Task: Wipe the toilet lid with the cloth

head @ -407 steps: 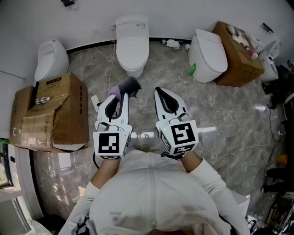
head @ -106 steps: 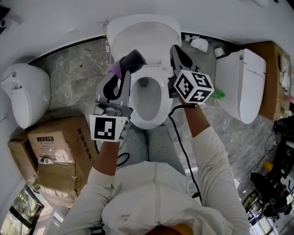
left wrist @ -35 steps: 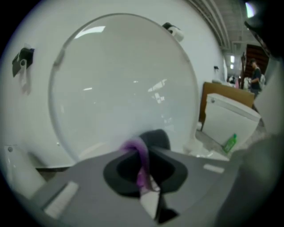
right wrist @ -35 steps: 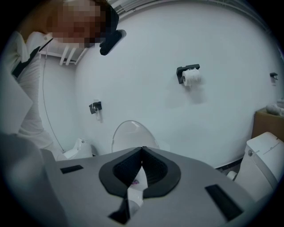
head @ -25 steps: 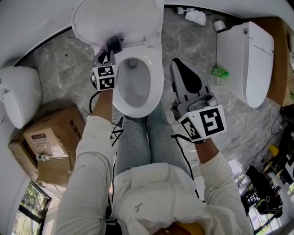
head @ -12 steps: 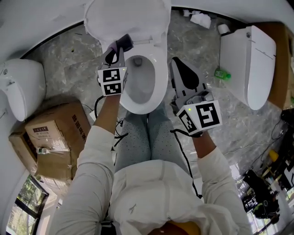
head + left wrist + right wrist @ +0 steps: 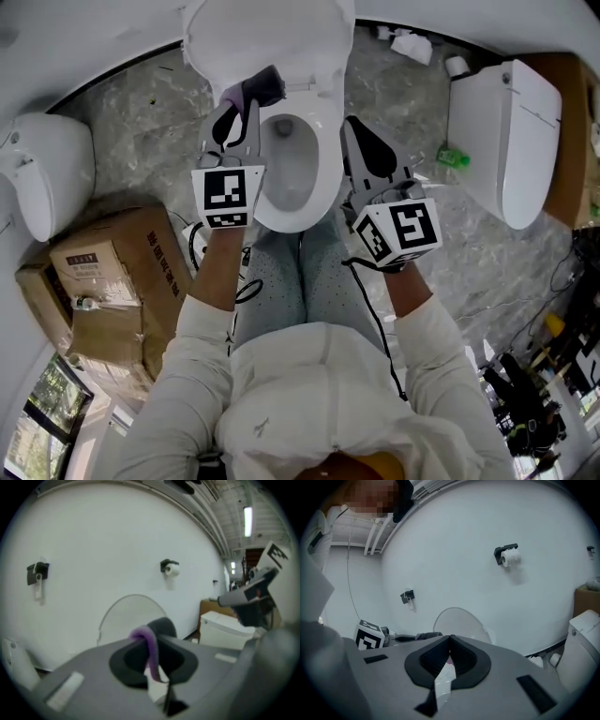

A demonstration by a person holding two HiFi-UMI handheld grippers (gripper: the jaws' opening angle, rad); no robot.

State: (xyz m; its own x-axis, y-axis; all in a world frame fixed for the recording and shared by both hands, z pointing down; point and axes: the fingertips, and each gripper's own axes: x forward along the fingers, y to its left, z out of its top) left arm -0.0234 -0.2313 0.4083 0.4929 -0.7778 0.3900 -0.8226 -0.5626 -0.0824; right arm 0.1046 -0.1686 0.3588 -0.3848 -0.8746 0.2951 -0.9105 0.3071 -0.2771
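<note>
Our left gripper [image 7: 242, 105] clamps the cloth [image 7: 263, 89], bunched at its tips; the raised toilet lid [image 7: 272, 37] stands just ahead. We should press the cloth flat and sweep broadly. Our right gripper [image 7: 362, 141], clenched on nothing, hangs alongside.

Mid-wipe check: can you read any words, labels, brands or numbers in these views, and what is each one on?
No text is legible in any view.
Cardboard box: print on it, too small to read.
Left marker cube: black-and-white square pattern only, no words.
Right marker cube: black-and-white square pattern only, no words.
Green bottle: too small to read any label.
</note>
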